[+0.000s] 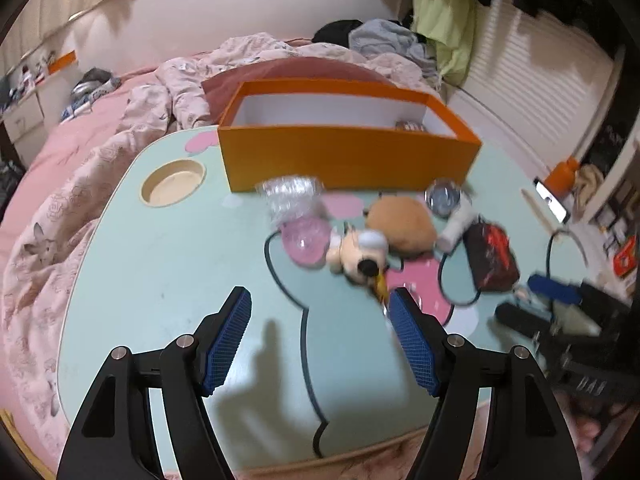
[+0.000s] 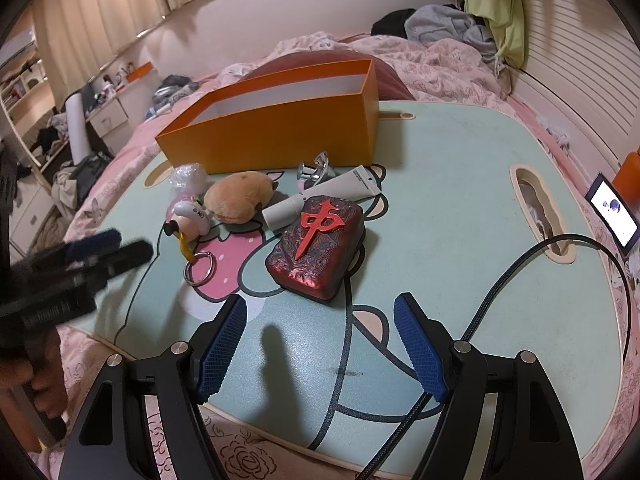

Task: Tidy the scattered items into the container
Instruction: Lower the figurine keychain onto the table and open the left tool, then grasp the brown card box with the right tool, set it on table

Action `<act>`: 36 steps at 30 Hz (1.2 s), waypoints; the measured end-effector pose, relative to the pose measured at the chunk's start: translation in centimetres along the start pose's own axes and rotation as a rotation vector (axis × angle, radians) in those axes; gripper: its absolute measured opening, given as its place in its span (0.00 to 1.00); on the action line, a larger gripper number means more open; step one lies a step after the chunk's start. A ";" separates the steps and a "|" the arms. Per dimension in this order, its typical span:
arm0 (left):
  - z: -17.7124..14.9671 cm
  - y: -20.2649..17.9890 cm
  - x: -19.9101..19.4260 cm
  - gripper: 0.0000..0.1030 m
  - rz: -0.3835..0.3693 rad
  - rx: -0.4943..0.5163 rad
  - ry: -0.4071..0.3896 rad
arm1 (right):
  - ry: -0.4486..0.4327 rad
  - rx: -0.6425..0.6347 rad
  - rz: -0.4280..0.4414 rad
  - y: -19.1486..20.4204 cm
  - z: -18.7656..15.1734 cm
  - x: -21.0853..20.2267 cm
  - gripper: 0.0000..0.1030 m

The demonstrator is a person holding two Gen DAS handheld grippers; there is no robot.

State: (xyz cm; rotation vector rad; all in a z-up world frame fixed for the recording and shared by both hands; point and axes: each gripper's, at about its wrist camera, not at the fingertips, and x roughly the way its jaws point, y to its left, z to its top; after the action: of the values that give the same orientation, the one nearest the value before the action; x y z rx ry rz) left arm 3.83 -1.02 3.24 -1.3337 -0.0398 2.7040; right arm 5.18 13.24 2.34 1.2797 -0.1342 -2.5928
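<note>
Both my claws hang over the mint tabletop (image 2: pixel 460 184), and the scattered bits sit in a cluster just in front of the orange box (image 2: pixel 280 120), none of them in my grip. My left claw (image 1: pixel 320 336) has its jaws apart with only bare tabletop between the blue pads. My right claw (image 2: pixel 320 344) is spread too, empty, with the red tile-shaped case (image 2: pixel 320 246) just beyond its tips.

That case looks rigid and glossy, so I judge it heavier than the rest and apt to slip; I'd pinch it across its narrow sides. The tan plush (image 2: pixel 238 196) is soft and light and any squeeze on its body should hold. The little toy keychain (image 2: pixel 188 216) has a yellow strap and a metal ring (image 2: pixel 200 268); I'd grab the toy's body, since the ring lies too flat. The white tube (image 2: pixel 320 196) is smooth and will roll, so I'd take it mid-length. The crinkly clear wrap (image 1: pixel 290 196) will probably crush to nothing.

The left view is smeared by motion, so the pink thing (image 1: pixel 304 242) beside the toy is unclear. Something small sits in the box's far corner (image 1: pixel 410 125); I can't tell what. The shiny metal piece (image 2: pixel 314 170) is half hidden behind the tube.
</note>
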 end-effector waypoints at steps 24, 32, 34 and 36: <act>-1.9 -0.2 2.5 1.00 0.051 0.004 0.014 | -0.121 -0.115 -0.019 0.7 12.2 -3.4 0.34; -2.0 0.0 2.5 1.00 0.046 0.003 0.007 | 0.329 -0.122 -0.127 1.5 23.1 8.6 0.31; -2.0 0.0 2.4 1.00 0.044 0.003 0.004 | 0.401 -0.148 -0.198 2.1 23.2 11.3 0.31; -2.0 0.0 2.4 1.00 0.042 0.002 0.002 | 0.444 -0.160 -0.275 2.7 23.0 12.9 0.31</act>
State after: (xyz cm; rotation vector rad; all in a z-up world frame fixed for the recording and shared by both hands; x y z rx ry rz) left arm 3.99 -0.78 0.10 -1.3514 -0.0090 2.7361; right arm -20.06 6.68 6.99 1.8778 0.3452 -2.3867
